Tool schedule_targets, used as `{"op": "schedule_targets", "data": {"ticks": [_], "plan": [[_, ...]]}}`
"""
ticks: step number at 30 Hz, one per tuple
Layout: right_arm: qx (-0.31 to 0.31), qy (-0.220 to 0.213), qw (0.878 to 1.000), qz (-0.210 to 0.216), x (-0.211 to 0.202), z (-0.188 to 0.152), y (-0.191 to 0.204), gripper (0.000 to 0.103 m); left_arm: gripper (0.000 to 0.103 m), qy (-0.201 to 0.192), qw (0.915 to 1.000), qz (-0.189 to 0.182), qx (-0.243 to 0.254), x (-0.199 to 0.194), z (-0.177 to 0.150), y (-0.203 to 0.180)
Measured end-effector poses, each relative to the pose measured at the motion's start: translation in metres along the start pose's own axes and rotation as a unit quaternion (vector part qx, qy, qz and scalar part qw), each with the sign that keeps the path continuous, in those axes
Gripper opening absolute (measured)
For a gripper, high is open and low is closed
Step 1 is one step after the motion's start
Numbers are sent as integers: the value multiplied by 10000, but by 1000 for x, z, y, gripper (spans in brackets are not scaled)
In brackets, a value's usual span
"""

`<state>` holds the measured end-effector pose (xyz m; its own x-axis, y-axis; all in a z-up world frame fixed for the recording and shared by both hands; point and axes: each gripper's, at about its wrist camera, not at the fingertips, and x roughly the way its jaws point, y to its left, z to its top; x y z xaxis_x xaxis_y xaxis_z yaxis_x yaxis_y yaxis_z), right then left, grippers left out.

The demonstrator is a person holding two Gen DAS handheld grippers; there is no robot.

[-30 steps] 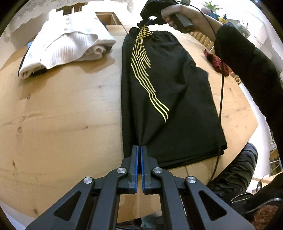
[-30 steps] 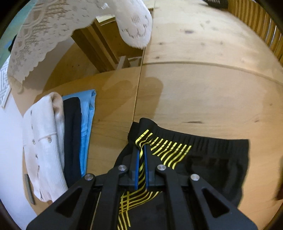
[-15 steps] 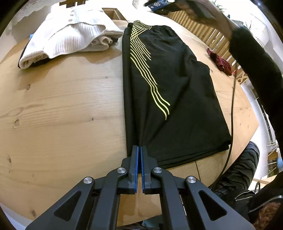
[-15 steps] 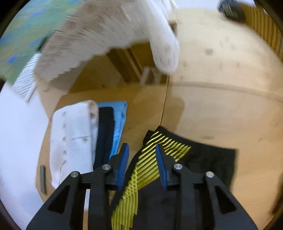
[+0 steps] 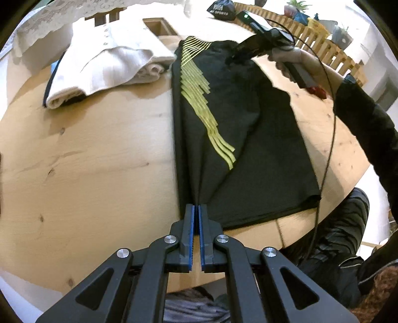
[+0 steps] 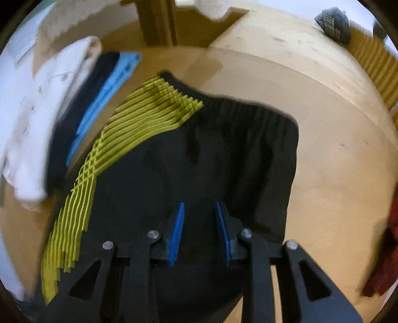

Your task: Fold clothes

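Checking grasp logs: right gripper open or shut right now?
Open. In the right wrist view the right gripper shows a clear gap between its blue pads, hovering over the black shorts.

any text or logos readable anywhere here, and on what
"SPORTS": white print on the dark bag at the table's far edge, left wrist view; a line above it is too small to read.
The same bag in the right wrist view: lettering blurred, unreadable.
Black shorts: only yellow stripes, no words.
Folded white garment: none.
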<state>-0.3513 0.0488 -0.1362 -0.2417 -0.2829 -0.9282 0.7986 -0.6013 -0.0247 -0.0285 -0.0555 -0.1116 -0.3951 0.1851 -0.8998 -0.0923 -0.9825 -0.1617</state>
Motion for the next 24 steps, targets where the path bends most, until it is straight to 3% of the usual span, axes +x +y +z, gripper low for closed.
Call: {"op": "schedule_targets", "data": {"ticks": [3,6,10,16,22,24], "plan": [[-203,-76,9996,-185,-11,3,10,26,4,-9,9999,154,-56,-4,5,2],[-218,-227,9993,215,-30,3,17,26,3,-236,9996,150,24,-15,23,-3],[-430,-9,9981,444,-28,-2,31,26,4,-403,9983,-177,388,-3,55,-34],[-608,236,9977,195,-15,13,43,26,5,-90,9957,-636,674,48,80,-65],[-669,-83,9968,436,-27,58,67,26,4,143,9936,-707,864,76,80,-76],[-864,48,9956,369,-15,71,84,26,5,117,9929,-712,946,79,81,-79]]}}
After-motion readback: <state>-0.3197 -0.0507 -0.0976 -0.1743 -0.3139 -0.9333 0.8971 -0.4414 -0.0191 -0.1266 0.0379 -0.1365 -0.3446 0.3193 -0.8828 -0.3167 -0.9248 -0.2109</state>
